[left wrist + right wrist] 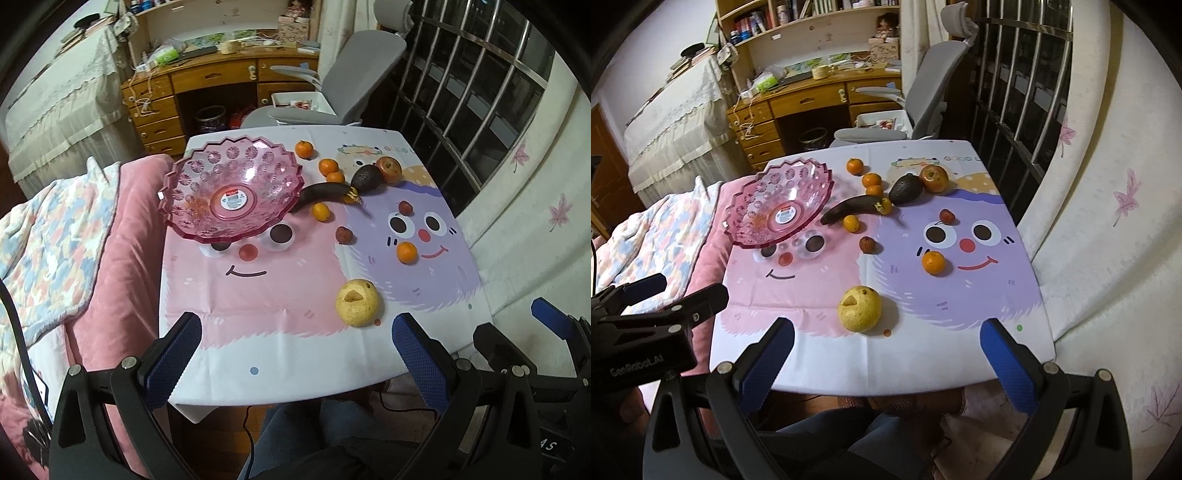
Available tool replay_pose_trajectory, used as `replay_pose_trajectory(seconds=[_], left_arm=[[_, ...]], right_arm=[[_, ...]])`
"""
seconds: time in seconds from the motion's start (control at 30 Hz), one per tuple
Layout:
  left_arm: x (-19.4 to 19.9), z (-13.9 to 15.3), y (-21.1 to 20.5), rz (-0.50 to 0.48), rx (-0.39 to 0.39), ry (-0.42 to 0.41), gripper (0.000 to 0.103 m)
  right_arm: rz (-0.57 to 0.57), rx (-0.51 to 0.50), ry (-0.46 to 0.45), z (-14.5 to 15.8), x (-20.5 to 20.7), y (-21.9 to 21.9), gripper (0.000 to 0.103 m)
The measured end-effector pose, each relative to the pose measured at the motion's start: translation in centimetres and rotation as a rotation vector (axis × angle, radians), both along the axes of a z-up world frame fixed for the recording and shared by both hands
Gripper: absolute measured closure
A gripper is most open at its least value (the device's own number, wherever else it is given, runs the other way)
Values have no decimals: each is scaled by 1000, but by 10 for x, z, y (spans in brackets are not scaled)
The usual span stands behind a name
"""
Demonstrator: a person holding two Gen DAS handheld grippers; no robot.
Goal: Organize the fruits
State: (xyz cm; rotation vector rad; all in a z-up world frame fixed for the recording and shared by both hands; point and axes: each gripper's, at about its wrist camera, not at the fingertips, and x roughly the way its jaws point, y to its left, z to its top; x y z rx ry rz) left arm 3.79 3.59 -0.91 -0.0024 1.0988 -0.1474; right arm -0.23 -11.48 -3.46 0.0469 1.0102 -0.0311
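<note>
Fruits lie scattered over the cartoon tablecloth, and not one is in the pink bowl yet, so I'd say the sorting has barely begun. The bowl sits in the left-centre of both views, overhanging the table's left edge toward the pink blanket. Nearest the person is the yellow pear, low in the frame; in the right wrist view it lies just ahead of the right gripper, a little left of the midline between the spread blue pads. From the left gripper the same pear lies ahead and off to the right, close to that gripper's right-hand pad. Both grippers hang wide open with nothing in them, side by side at the near table edge. The right one looks better lined up, so I'd guess the pear goes first, then left and away to the bowl. It is roundish, so no long axis matters. Farther up the cloth are the blackened banana, lying crosswise with one end near the bowl, an avocado, an apple, several tangerines and two small red fruits.
</note>
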Motion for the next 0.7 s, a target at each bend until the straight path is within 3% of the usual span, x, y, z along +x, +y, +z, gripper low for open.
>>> replay_pose_trajectory(seconds=[0.4, 0.7], left_arm=[[30, -22, -8, -61, -36, 84, 1], [64, -68, -32, 38, -119, 259, 1]], right_arm=[[-39, -81, -52, -10, 8, -8, 2], [127, -162, -51, -36, 46, -31, 2]])
